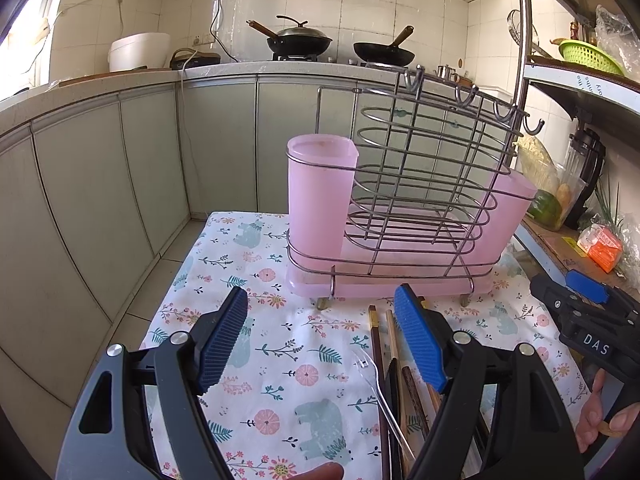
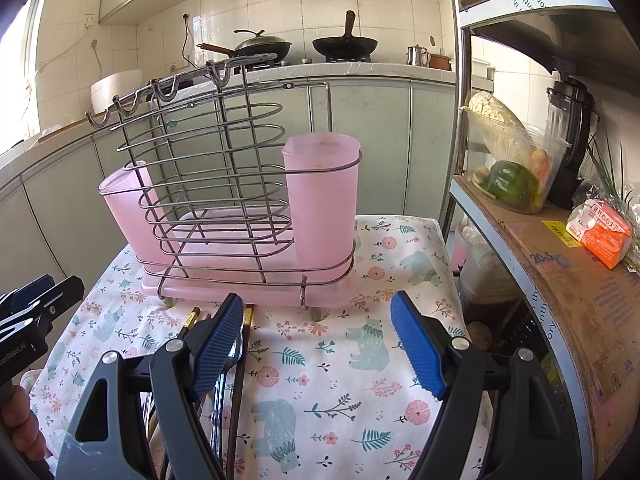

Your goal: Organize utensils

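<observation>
A wire utensil rack (image 1: 420, 184) with two pink plastic cups (image 1: 320, 196) and a pink drip tray stands on a small table with a floral cloth (image 1: 280, 344); the rack also shows in the right wrist view (image 2: 224, 200). Chopsticks (image 1: 378, 344) and a clear plastic fork (image 1: 380, 396) lie on the cloth in front of the rack, partly hidden under my left gripper's right finger. My left gripper (image 1: 320, 340) is open and empty above the cloth. My right gripper (image 2: 316, 344) is open and empty, with the chopsticks (image 2: 246, 320) beside its left finger.
Grey-green kitchen cabinets (image 1: 120, 184) run behind and to the left. A metal shelf (image 2: 560, 264) with vegetables, a blender and an orange packet stands close on the right. Woks sit on the stove (image 1: 304, 44) at the back.
</observation>
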Tool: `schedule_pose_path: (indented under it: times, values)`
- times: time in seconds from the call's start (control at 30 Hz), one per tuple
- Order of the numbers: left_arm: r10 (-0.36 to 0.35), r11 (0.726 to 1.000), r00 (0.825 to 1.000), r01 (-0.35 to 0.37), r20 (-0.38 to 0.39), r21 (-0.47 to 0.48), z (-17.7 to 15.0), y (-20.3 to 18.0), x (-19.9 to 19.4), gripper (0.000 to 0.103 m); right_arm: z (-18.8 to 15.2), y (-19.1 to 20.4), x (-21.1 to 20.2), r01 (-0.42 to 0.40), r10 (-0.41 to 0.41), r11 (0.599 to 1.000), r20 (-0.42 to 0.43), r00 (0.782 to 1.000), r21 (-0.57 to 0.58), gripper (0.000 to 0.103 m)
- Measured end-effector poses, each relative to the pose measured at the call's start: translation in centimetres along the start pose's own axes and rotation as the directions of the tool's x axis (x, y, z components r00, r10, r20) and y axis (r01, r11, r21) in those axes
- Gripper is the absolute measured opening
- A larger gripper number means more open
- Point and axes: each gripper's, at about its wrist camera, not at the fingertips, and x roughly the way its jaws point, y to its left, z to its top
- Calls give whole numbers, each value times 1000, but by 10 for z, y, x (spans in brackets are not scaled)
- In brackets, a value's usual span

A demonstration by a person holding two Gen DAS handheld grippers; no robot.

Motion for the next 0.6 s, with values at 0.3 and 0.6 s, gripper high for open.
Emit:
schedule_pose_path:
  times: [0.3,0.6]
  values:
    - [1,1000,1000,-1,-32,1,-2,2,8,76,0,-4,7,-7,7,1000,-28,1000,16,75]
    - [-69,997,992,67,-102,-29,-1,24,18,71,-4,-14,16,-49,54,998,-95,994,44,64]
